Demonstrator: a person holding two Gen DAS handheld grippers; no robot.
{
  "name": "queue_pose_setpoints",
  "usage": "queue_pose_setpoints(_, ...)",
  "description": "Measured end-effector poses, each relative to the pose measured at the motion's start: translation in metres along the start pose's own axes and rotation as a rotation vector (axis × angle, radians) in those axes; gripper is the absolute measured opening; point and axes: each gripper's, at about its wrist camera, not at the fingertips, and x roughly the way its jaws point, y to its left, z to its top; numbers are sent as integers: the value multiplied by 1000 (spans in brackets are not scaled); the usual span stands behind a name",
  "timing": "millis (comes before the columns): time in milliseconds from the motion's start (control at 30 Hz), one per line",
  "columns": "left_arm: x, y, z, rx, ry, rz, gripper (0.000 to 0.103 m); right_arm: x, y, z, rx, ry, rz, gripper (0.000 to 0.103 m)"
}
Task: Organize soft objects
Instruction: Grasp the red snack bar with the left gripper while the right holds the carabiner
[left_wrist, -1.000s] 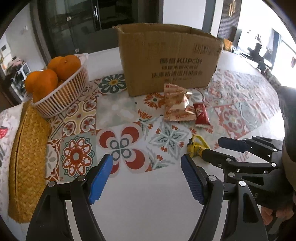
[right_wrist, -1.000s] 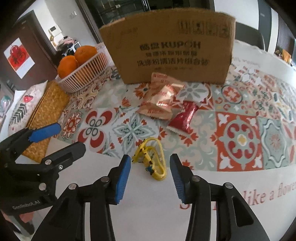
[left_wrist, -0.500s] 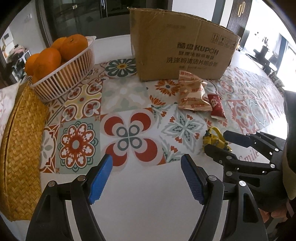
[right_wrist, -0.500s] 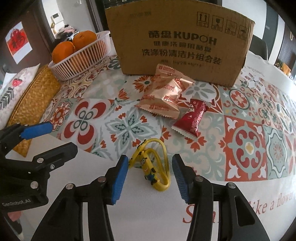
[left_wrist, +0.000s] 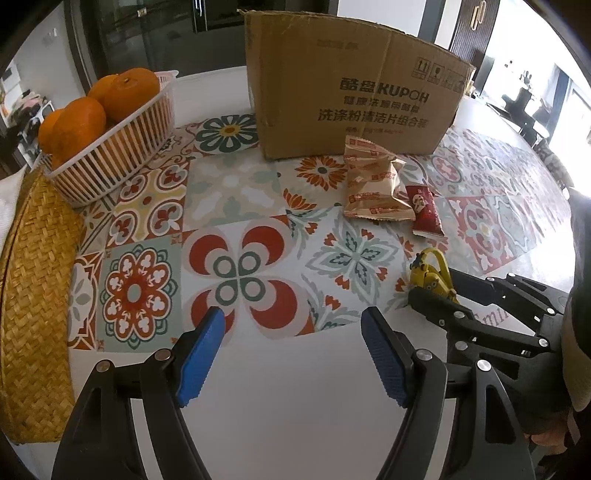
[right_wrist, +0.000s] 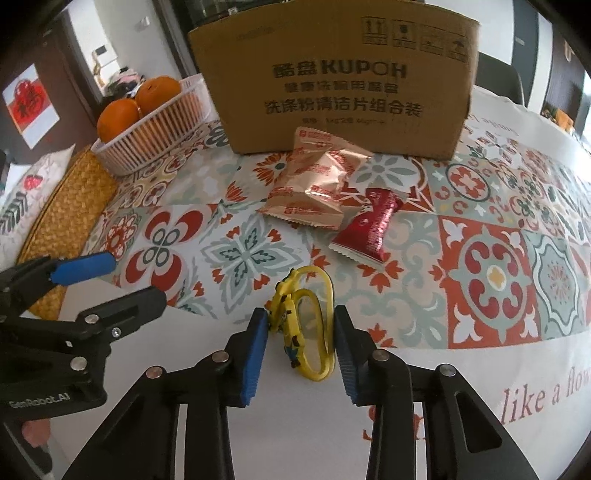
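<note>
A yellow rubbery minion wristband lies on the patterned tablecloth. My right gripper is open, its blue pads on either side of the band, close to it. The band also shows in the left wrist view, partly behind the right gripper. Two gold snack packets and a red packet lie in front of a brown cardboard box. My left gripper is open and empty over the white table front, left of the right gripper; it shows in the right wrist view.
A white basket of oranges stands at the back left. A woven straw mat lies along the left edge. The cardboard box stands at the back centre. A pillow lies far left.
My right gripper has moved forward until its pads flank the yellow wristband. Both views have drawn closer to the box and packets. The left gripper stays open.
</note>
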Motion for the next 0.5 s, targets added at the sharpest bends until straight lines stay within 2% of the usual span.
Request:
queue_pose_setpoints(267,-2,-11,4,13,-5,-27,75,-18,-14,-1,66,-41,-5,36)
queue_pose_setpoints(500,-6,-26,14,42,-24,-65,73,-37,-34,2,130,-77,-67,36)
